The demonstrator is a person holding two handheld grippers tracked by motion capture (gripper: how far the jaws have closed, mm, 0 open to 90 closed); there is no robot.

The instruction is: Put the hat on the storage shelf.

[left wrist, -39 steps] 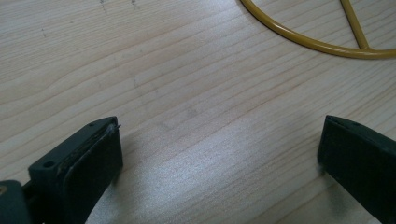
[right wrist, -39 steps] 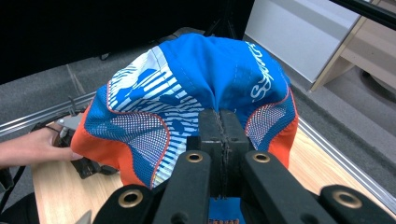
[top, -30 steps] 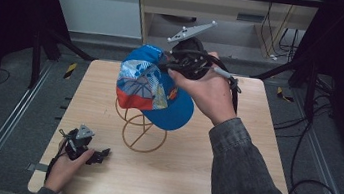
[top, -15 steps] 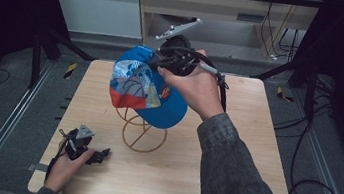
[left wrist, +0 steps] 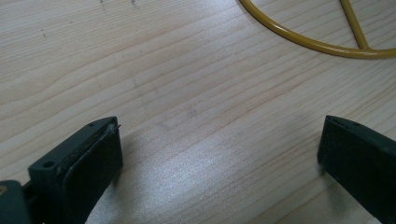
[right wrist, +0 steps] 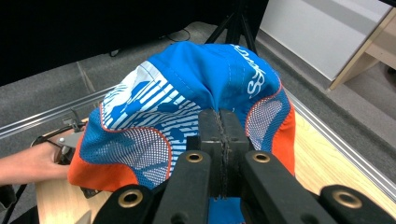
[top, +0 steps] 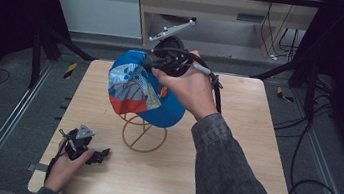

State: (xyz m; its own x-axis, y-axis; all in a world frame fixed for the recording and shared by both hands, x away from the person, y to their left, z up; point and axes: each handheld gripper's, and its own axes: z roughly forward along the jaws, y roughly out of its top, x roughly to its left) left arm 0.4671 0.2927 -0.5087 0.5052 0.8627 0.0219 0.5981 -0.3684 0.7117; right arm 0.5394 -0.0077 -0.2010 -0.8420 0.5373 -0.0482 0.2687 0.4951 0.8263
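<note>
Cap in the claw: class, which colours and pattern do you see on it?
The cap is blue, with white stripes, mesh and orange edges; the right gripper view shows it best.

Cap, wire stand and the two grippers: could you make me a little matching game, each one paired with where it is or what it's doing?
Things:
1. cap
2. stand
3. left gripper
4. right gripper

States:
A. jaws wide open, resting low at the table's near left corner
B. yellow wire, standing at the table's middle
C. blue, white and orange, held up over the stand
D. jaws pinched shut on fabric

Pairs: 1-C, 2-B, 3-A, 4-D
</note>
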